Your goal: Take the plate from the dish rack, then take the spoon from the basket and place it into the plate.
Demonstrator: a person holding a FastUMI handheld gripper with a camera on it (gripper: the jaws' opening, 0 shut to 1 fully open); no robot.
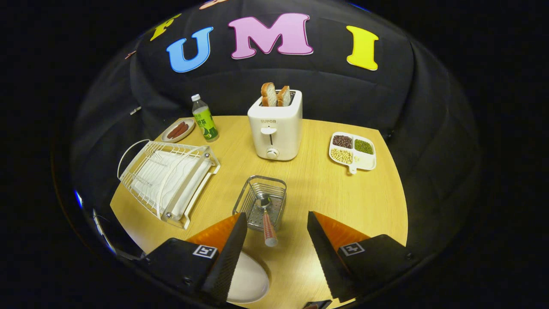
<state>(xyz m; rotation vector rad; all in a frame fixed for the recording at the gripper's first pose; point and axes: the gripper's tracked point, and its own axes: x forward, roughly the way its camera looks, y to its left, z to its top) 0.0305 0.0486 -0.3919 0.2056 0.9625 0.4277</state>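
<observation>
Wooden tabletop (334,193) is showing in the wide gap between your fingers, so you are holding the gripper (276,223) spread open with nothing between its fingers, tilted down over the near part of the table. Just ahead of the gap, the spoon (266,219) is leaning in the wire basket (260,201), its bowl lying down inside and its striped handle sticking out toward you, ending about level with the fingertips and closer to the left one. Partly under your left finger, the white plate (248,281) is lying flat on the table, near the basket but apart from it. Further off on the left, the white dish rack (169,180) is sitting with no plate in it. Beyond the basket, a white toaster (275,128) is holding two bread slices, with a green-labelled bottle (205,118) and a small dish of sausages (178,130) to its left and a divided tray of beans (353,150) to its right.
</observation>
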